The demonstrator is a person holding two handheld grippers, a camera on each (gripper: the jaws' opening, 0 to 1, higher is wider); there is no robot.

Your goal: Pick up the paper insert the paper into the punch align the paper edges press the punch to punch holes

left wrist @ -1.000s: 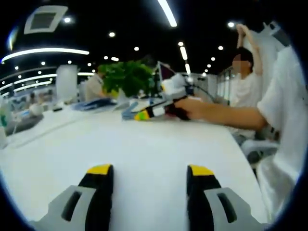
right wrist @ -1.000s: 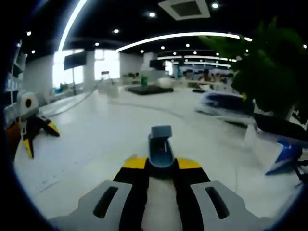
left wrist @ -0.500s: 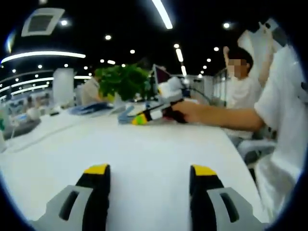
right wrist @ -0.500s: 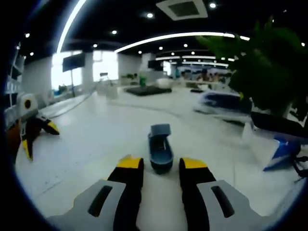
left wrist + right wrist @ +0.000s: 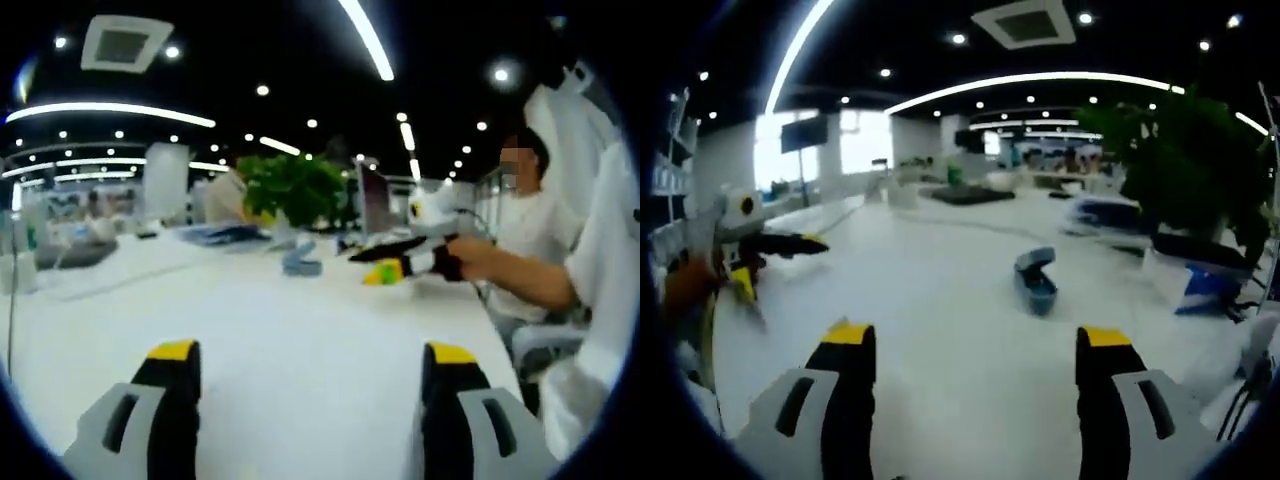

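Observation:
A small blue punch rests on the white table, ahead and a little right of my right gripper. That gripper is wide open with nothing between its yellow-tipped fingers. In the left gripper view the punch lies far across the table, with the right gripper just to its right, held in a person's hand. My left gripper hangs open over bare tabletop, empty. It also appears at the left edge of the right gripper view, where the left gripper has its jaws spread.
A green potted plant stands behind the punch, and the plant also fills the right. Blue and white items lie beneath it. A seated person in white is at the table's right side. More desks stretch behind.
My right gripper let go of the blue punch, opened wide and drew back, so the punch now lies farther ahead to the right. My left gripper's jaws spread slightly wider.

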